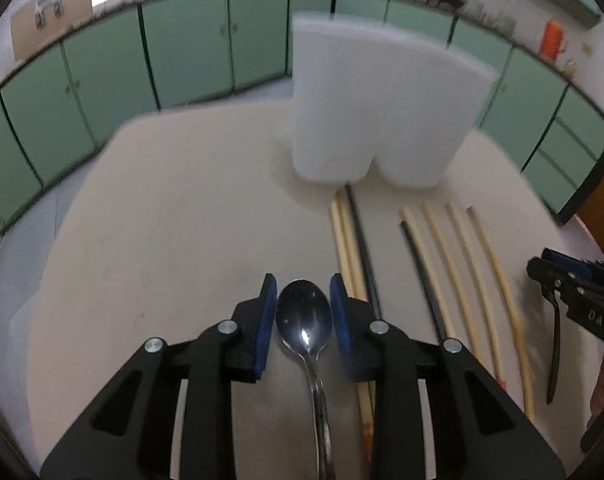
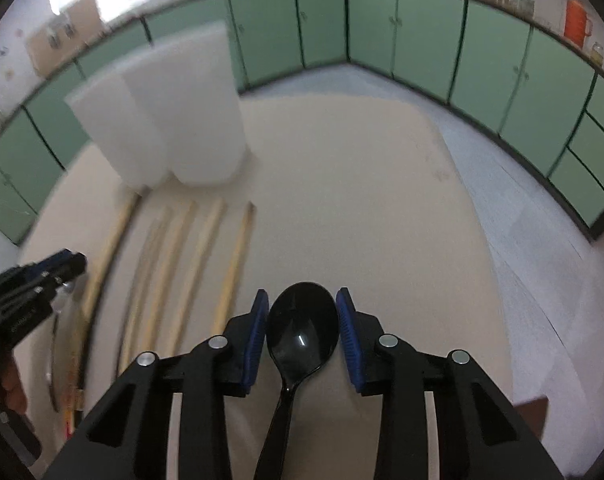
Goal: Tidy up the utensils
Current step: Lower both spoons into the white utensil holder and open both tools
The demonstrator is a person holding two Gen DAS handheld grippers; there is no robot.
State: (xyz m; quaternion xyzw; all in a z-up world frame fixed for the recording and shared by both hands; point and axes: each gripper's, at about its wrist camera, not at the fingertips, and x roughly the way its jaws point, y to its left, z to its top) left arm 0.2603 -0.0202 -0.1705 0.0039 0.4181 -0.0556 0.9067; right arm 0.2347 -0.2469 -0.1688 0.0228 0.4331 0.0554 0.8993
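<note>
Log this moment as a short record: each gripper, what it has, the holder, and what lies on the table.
left gripper: metal spoon between its pads, bowl forward, jaws close around it
right gripper: black spoon between its pads, bowl forward
holder: white, upright, two rounded compartments, at the far end of the chopsticks
chopsticks: pale and dark ones, side by side on the table
motion: both views blurred
</note>
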